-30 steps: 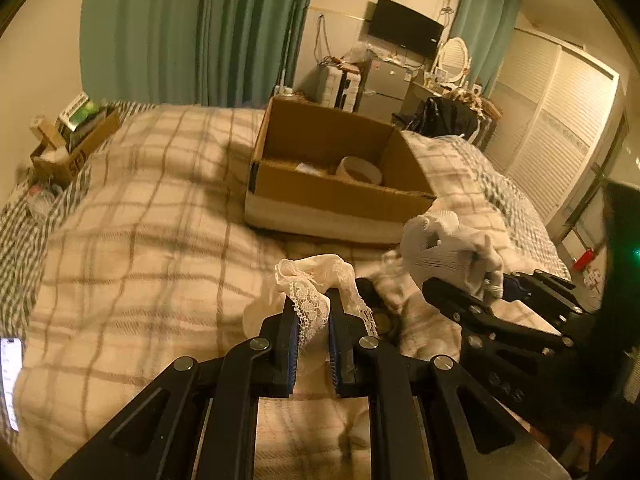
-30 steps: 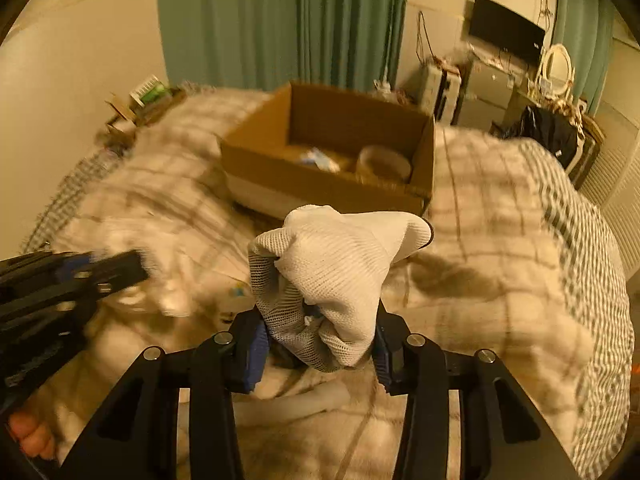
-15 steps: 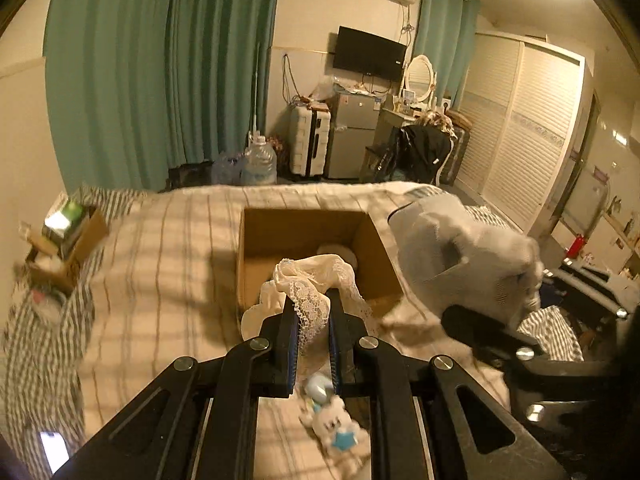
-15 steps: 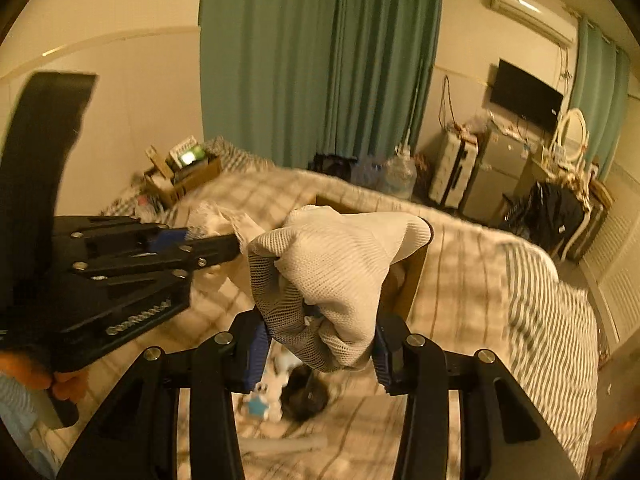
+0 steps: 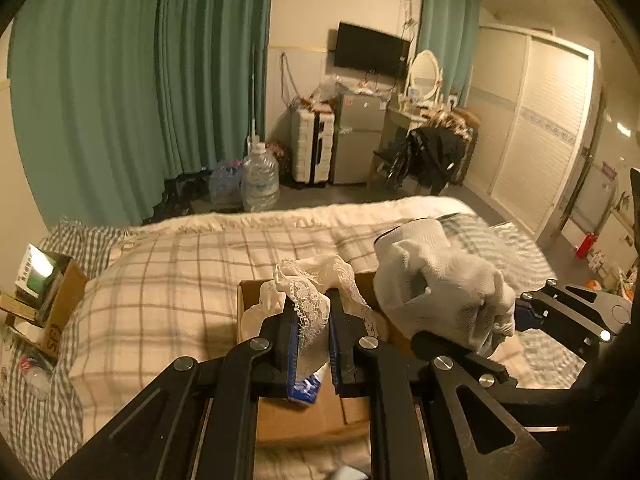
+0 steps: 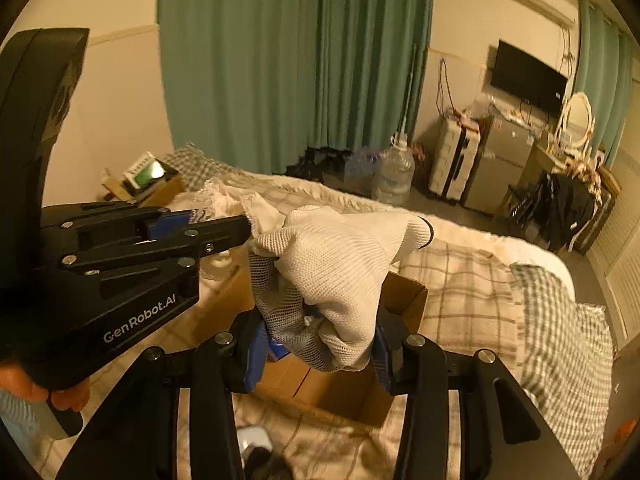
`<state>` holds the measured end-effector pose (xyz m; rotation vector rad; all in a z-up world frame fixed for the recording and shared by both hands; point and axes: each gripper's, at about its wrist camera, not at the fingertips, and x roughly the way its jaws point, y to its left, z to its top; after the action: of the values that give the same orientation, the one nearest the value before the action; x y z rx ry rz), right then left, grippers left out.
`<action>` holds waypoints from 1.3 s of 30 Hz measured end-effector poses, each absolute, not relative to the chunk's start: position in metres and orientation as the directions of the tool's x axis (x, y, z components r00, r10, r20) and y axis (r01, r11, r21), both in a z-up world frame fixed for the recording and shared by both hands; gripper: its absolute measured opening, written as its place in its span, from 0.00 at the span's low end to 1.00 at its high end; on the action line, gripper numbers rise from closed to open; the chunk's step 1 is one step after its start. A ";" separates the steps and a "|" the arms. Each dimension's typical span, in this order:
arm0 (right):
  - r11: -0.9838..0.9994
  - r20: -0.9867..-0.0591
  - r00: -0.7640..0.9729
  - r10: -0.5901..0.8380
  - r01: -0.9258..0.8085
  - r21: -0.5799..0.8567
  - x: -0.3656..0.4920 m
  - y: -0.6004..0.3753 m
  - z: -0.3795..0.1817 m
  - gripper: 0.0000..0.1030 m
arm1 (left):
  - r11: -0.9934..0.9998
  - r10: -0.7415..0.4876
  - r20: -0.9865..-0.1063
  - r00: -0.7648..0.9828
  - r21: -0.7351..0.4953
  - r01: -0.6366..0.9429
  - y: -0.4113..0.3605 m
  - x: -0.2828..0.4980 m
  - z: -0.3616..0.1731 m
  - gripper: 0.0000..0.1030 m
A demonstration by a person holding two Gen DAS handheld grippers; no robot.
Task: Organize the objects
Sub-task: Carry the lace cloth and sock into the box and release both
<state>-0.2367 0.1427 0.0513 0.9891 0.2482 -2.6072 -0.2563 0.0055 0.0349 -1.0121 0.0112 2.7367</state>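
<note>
While pinched, lace cloth (image 5: 310,300) protrudes beyond left gripper (image 5: 312,344).

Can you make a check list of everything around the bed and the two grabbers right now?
Surface: bed with plaid blanket.
Job's things: lace cloth, white glove, open box below them.
Clutter: small box of things at bed's edge.
Grippers: left gripper shut on lace cloth; right gripper shut on white glove.
Cables: wires below the TV.
Surroundings: green curtains, water jug, suitcase, mirror.
</note>
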 end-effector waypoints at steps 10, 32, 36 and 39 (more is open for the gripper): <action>-0.945 -0.730 -0.643 -0.233 0.327 0.013 -0.287 0.158 -0.030 0.56 | -0.975 0.196 -0.721 -0.665 -0.068 -0.213 0.005 -0.299 -0.049 0.17; -0.993 -0.589 -0.808 0.016 0.057 -0.105 -0.103 0.213 0.159 1.00 | -1.000 0.023 -0.494 -0.869 -0.003 -0.025 -0.021 -0.109 0.137 1.00; -0.987 -0.543 -0.840 0.015 0.074 -0.143 -0.043 0.210 0.182 1.00 | -0.999 0.048 -0.485 -0.873 -0.029 -0.039 -0.023 -0.067 0.151 1.00; -0.982 -0.517 -0.855 -0.025 0.119 -0.150 -0.002 0.203 0.182 1.00 | -0.998 0.056 -0.483 -0.874 -0.027 -0.049 -0.022 -0.041 0.146 1.00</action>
<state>-0.0024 0.2028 0.1822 0.8173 0.2717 -2.9433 -0.0413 -0.0217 0.1462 -0.7719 -0.0217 2.9894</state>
